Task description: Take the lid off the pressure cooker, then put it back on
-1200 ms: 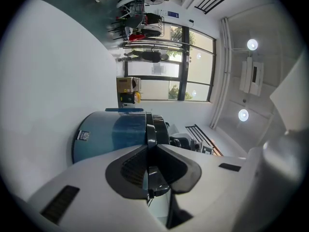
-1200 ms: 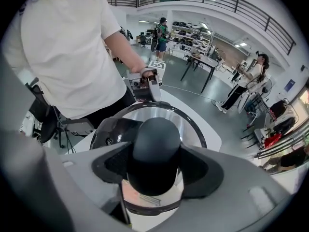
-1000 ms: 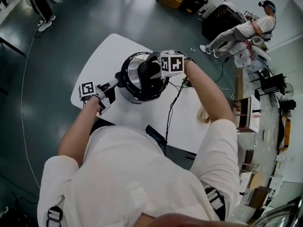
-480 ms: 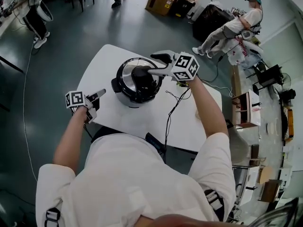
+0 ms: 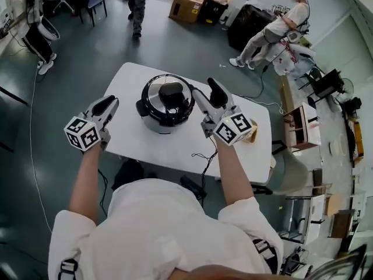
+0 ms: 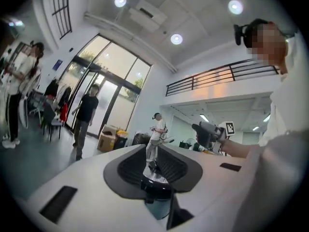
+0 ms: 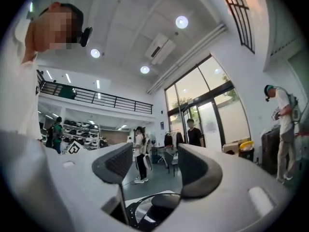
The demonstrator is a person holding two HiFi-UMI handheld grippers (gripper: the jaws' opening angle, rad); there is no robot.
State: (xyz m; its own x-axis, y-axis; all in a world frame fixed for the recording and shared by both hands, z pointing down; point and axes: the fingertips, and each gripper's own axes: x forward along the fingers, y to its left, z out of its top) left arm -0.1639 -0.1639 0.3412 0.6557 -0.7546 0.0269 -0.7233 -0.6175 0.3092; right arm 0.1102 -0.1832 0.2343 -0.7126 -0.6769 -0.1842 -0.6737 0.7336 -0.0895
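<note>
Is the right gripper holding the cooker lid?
No, the right gripper is apart from the lid, its jaws open and empty.

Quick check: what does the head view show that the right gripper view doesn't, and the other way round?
Head view only: the white table, and the left gripper and right gripper held clear on either side of the pressure cooker. Right gripper view only: its jaws apart with nothing between them, plus the ceiling lights. Both: the pressure cooker with its lid on.

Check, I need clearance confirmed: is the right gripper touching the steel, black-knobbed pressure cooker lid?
Apart. Right gripper view: the right gripper is open, empty; the lid lies below it.
</note>
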